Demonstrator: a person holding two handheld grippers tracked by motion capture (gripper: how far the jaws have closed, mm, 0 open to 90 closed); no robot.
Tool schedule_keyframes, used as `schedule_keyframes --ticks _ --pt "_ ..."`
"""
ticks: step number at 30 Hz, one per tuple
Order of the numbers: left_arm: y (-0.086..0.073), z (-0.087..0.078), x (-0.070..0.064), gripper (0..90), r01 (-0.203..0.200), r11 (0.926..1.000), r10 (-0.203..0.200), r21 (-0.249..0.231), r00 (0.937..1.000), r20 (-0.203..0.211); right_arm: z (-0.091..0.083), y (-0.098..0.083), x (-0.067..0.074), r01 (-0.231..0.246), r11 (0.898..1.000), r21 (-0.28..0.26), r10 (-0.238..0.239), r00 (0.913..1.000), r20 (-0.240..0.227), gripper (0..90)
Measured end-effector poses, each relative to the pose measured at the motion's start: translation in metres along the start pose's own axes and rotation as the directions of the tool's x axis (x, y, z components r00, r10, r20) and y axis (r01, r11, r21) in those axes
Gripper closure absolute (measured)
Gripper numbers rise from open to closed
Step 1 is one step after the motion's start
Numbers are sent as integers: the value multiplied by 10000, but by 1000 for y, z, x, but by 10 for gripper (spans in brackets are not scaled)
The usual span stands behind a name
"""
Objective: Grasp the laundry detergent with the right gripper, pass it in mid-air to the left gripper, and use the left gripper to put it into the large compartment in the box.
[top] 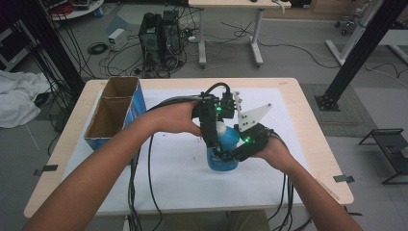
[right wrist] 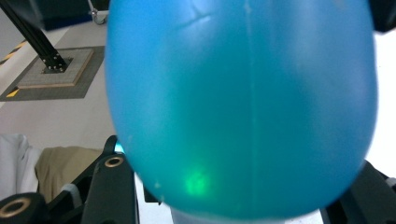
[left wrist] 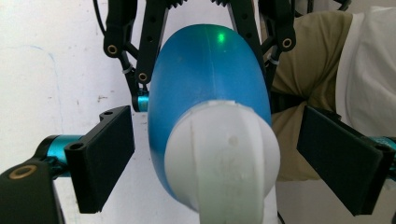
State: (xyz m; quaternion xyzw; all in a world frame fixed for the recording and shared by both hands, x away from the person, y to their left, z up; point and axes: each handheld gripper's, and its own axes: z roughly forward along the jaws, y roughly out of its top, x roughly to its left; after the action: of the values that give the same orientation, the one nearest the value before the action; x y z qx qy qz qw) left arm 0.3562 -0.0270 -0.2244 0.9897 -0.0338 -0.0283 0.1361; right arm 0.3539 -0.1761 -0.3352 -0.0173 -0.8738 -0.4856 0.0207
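Bottle (top: 223, 151) is the thing here: blue plastic, white cap (left wrist: 223, 154) on top, standing upright near the middle of the white-covered surface (top: 173, 178). My guess is it's light and a bit squishy, with smooth, rounded walls that could slip if you only pinch the curved part. The body is best held low and wide, where it's fattest, and the cap has ridges, so that's the sensible spot for a twisting grip.

Your right gripper (top: 231, 156) is already clamped on the bottle's lower body from the right side, jaws squeezed in against the plastic; in the right gripper view the blue wall sits hard up against the camera. Looks solid enough to act as the anchor.

Your left gripper (left wrist: 215, 158) comes down from above with its jaws spread apart, one pad on each side of the cap and neither touching it. In the high view your left forearm reaches across from the lower left, hand arched over the bottle top, while your right hand sits low on the surface, angled in from the right.

Cardboard box (top: 113, 113) stands well apart at the left edge.
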Motion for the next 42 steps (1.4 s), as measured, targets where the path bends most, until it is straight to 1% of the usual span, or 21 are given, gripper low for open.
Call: schedule_keyframes --ticks 4,7,10,14,16,19,20,21,22,25,27,28,29,32,33,34,35,37,41,42 --pt "3 4 0 113 -32 9998 31 210 10000 50 0 0 -1 55 10000 55 -55 10000 -40 435" --pt "3 7 1 113 -29 9997 28 247 10000 74 0 1 0 -44 10000 46 44 10000 -38 435" --pt "4 10 2 114 -9 9995 7 306 10000 79 -1 1 -1 -7 10000 -30 7 10000 -46 435" --pt "4 9 3 121 -22 9996 21 297 10000 64 -1 1 -1 32 10000 -39 -32 10000 -23 435" --pt "5 8 3 141 -46 9995 45 301 10000 32 -1 1 -1 103 9999 -44 -103 9999 -1 435" --pt "5 9 3 144 -48 9991 45 428 10000 66 -1 1 -1 81 9999 -90 -81 10000 -13 435" --pt "5 10 3 146 -43 9992 40 387 10000 75 -1 1 -1 76 9999 -91 -76 10000 -16 435" --pt "5 10 3 167 -84 9989 79 460 9999 112 -1 1 -1 35 10000 -65 -35 10000 -33 435" --pt "5 10 3 175 -84 9988 79 482 9999 108 -1 1 -1 104 9999 -76 -104 9999 14 435" --pt "5 10 3 175 9 9993 -14 372 9999 131 -1 1 -1 85 9999 -77 -85 10000 -13 435" --pt "6 9 3 175 -59 9989 56 456 10000 68 -1 1 -1 86 9999 -73 -86 10000 -3 435" --pt "6 9 3 189 -63 9990 60 443 10000 64 -1 1 -1 81 10000 -59 -81 10000 -20 435" --pt "6 10 3 208 -91 9990 88 448 9999 76 -1 1 -1 114 9999 -60 -114 9999 -13 435" --pt "6 10 2 211 -47 9989 40 463 9999 155 -1 1 -1 176 9998 -94 -176 9998 8 435" --pt "6 10 3 211 -103 9989 98 468 9999 110 -1 1 -2 177 9998 -97 -177 9998 5 435" --pt "6 10 3 211 -100 9988 95 489 9999 105 -1 1 -1 75 9999 -107 -75 10000 -15 435" --pt "6 10 3 212 -101 9988 95 486 9999 124 -1 1 -1 101 9999 -82 -101 9999 -18 435" --pt "6 11 2 246 -97 9988 89 489 9998 165 0 1 -1 123 9999 -83 -123 9999 -54 435" --pt "6 11 2 247 -69 9986 59 532 9998 176 0 1 -1 132 9999 -81 -133 9999 -48 435" --pt "6 10 3 247 -67 9985 57 538 9998 191 0 1 -1 42 9999 -125 -42 10000 -51 435"
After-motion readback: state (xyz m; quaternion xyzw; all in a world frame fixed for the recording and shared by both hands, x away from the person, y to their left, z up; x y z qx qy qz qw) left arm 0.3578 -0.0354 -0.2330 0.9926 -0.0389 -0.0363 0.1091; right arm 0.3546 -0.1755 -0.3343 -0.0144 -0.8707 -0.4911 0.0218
